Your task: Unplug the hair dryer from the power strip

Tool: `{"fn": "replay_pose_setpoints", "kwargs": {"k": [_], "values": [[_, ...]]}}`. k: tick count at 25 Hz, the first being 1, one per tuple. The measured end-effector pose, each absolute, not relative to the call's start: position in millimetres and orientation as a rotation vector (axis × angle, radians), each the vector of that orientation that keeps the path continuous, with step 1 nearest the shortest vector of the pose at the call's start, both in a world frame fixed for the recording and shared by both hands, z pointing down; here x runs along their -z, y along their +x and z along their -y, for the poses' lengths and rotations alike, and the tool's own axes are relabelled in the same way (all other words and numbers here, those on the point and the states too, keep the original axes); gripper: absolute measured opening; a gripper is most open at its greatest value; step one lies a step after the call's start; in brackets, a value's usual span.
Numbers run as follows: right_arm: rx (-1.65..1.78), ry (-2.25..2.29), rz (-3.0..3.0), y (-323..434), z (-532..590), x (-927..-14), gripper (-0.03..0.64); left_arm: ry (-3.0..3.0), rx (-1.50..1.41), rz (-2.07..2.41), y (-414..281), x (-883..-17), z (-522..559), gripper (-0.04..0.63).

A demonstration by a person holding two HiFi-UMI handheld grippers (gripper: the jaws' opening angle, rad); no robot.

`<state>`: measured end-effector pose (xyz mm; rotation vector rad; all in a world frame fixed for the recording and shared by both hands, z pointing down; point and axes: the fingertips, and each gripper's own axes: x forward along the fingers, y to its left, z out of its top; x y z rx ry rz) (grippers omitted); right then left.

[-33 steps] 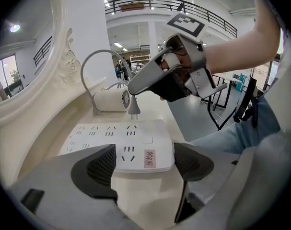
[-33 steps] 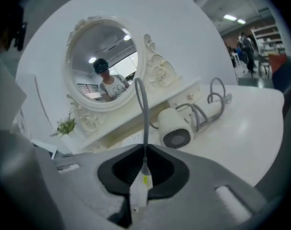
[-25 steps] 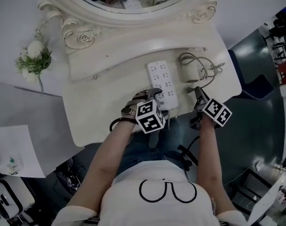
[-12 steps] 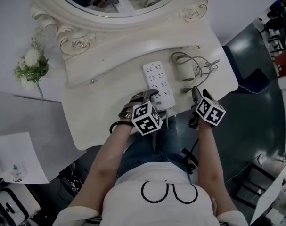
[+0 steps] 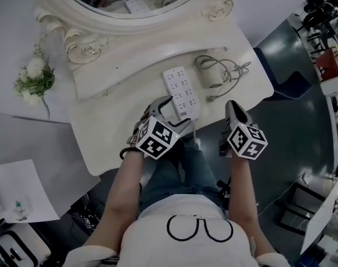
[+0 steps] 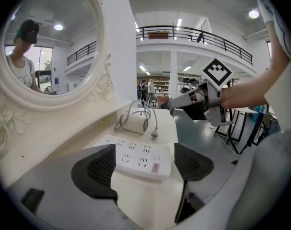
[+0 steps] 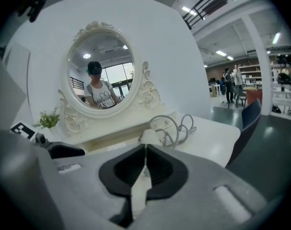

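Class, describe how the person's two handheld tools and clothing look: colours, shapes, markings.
The left tool and right tool are grey, with black ribbed curved pads. Each carries a white cube of black square markers. The person wears a white short-sleeved T-shirt and blue jeans.

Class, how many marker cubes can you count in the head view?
2. One cube tops the left gripper at the power strip's near end; the other tops the right gripper, right of the strip, its fingers just closed further on nothing.
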<state>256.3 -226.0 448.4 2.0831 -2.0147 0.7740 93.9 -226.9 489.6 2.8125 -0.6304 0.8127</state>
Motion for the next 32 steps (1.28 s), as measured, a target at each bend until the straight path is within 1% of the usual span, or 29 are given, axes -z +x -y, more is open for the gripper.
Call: {"fn": "replay_pose_setpoints", "kwargs": {"k": [1, 5, 6, 7, 9, 10, 14, 24, 32], "values": [[-0.723, 2.074, 2.024, 253.3, 223.7, -441.1, 0.0, 2.813, -0.767, 0.671, 90.4, -481.9, 229.5, 0.374], [-0.525, 2.05, 2.043, 242.7, 213.6, -414.3, -0.002, 2.824, -0.602, 0.798, 79.1, -453.1, 233.2, 0.37], [-0.479, 2.051, 2.052, 239.7, 211.0, -407.2, -0.002, 2.833, -0.572, 0.837, 76.1, -445.4, 233.8, 0.35], [-0.435, 2.053, 2.06, 236.8, 208.5, -400.0, -0.002, 2.837, -0.545, 0.898, 71.8, -437.5, 235.5, 0.285], [-0.362, 2.057, 2.071, 231.8, 201.0, -387.1, -0.002, 2.814, -0.474, 1.043, 61.0, -421.7, 237.8, 0.017], [-0.338, 2.06, 2.076, 230.1, 195.6, -381.4, -0.002, 2.794, -0.421, 1.089, 57.2, -413.4, 235.8, -0.003], [-0.267, 2.059, 2.121, 225.7, 172.0, -359.8, -0.002, 2.775, -0.262, 1.161, 54.9, -378.8, 217.5, -0.002], [-0.077, 2.055, 2.22, 210.7, 123.3, -300.4, -0.002, 2.902, -0.168, 1.299, 45.8, -305.4, 172.3, -0.002], [0.019, 2.09, 2.228, 212.4, 111.9, -269.8, -0.003, 2.935, -0.082, 1.349, 39.5, -276.1, 165.2, -0.002]]}}
